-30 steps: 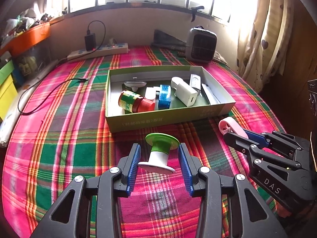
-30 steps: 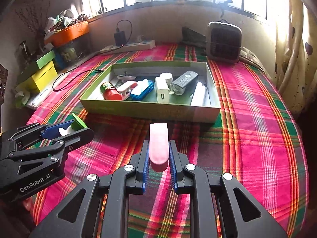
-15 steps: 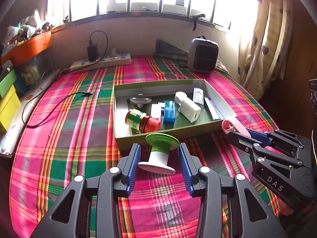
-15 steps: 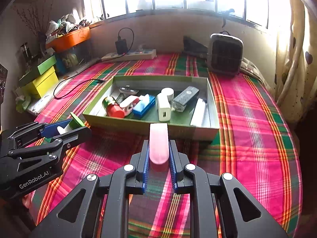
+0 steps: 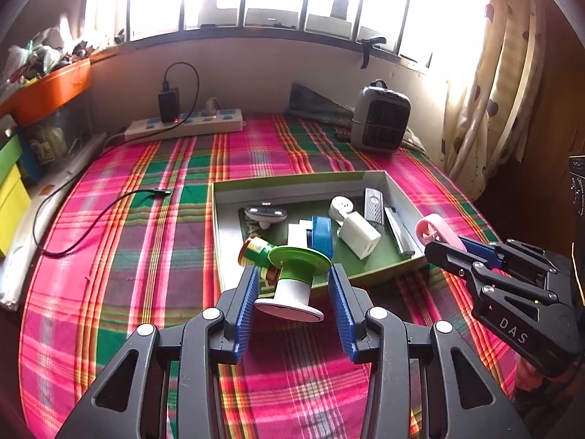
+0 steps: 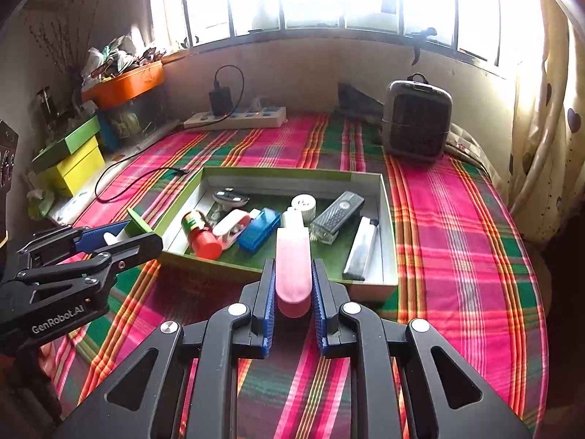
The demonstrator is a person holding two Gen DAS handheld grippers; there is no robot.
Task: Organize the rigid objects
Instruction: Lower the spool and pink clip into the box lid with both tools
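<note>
My left gripper [image 5: 294,285] is shut on a green-and-white spool [image 5: 295,281], held above the plaid cloth just before the near wall of the green tray [image 5: 380,274]. My right gripper [image 6: 292,285] is shut on a flat pink holder [image 6: 293,259], held over the tray's near wall [image 6: 256,269]. The tray holds a red-capped jar [image 6: 199,232], a blue box [image 6: 257,228], a white charger [image 5: 360,234], a remote [image 6: 338,210] and several other small items. The right gripper also shows in the left wrist view [image 5: 444,247], the left gripper in the right wrist view [image 6: 120,236].
A grey heater [image 6: 416,120] stands at the back right. A power strip [image 5: 184,126] with a black adapter lies by the back wall, its cable [image 5: 91,216] trailing over the cloth. Yellow and green boxes [image 6: 71,162] sit at the left edge. A curtain [image 5: 486,73] hangs right.
Both grippers have risen and drawn back a little with their loads; the tray now sits lower and nearer the fingertips in both views. Both grips are unchanged.
</note>
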